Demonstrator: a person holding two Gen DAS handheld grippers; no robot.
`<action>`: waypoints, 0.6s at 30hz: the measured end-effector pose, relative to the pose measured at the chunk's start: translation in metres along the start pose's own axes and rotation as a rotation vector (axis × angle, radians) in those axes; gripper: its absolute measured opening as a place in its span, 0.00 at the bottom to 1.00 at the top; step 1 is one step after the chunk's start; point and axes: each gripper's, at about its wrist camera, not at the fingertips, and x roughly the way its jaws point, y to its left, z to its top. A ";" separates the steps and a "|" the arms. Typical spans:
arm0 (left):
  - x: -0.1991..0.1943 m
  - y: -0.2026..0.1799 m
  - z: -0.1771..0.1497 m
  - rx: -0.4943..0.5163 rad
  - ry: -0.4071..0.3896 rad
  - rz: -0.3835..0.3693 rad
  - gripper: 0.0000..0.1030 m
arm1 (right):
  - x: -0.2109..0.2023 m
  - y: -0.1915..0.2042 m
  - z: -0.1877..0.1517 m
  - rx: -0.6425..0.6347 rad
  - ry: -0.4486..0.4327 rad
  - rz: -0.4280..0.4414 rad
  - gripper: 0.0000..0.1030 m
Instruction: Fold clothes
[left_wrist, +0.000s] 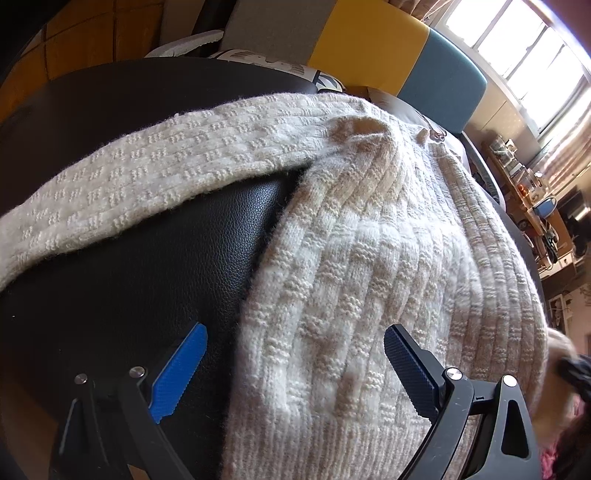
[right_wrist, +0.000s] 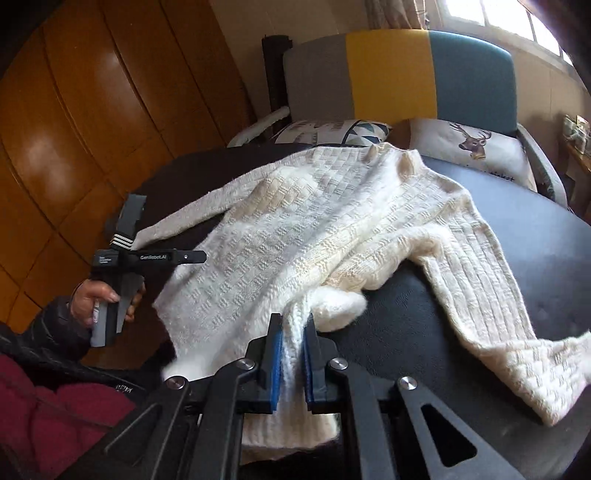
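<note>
Lying spread across a black leather-textured surface (right_wrist: 480, 295), a cream cable-knit sweater (right_wrist: 288, 229) fills most of both wrist views, its neck toward a chair (right_wrist: 391, 74) banded in grey, yellow and blue. One sleeve (right_wrist: 495, 295) trails down the right side of the right wrist view, while the other sleeve (left_wrist: 122, 177) stretches away to the left in the left wrist view, leaving a wedge of bare black between it and the body of the garment.

The right tool (right_wrist: 292, 354) has its blue pads pressed together on a bunched fold of the sweater's lower part, the knit rising between them in a narrow ridge and a soft lump of fabric sitting just beyond the tips. The left tool (left_wrist: 295, 373) stands spread wide, its pads apart and gripping nothing; one pad hangs over bare black leather, the other over the ribbed hem. From the right wrist view, that left tool is seen at the sweater's left edge, held by a person's hand (right_wrist: 96, 299) emerging from a dark sleeve (right_wrist: 48, 332).

Two printed cushions (right_wrist: 469, 147) rest on the chair behind the surface, one showing a deer's head. Wooden panelling (right_wrist: 74, 129) covers the wall to the left, and a bright window (left_wrist: 524, 48) glares at upper right.
</note>
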 end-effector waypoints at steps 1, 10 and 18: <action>0.000 -0.002 -0.001 0.006 0.000 0.007 0.94 | 0.000 -0.004 -0.008 0.008 0.029 -0.035 0.08; 0.003 -0.007 0.000 0.043 0.021 0.031 0.94 | 0.036 -0.028 -0.081 0.072 0.343 -0.158 0.10; -0.016 -0.007 0.002 -0.029 -0.008 -0.048 0.94 | 0.005 -0.066 -0.033 0.185 0.130 -0.159 0.21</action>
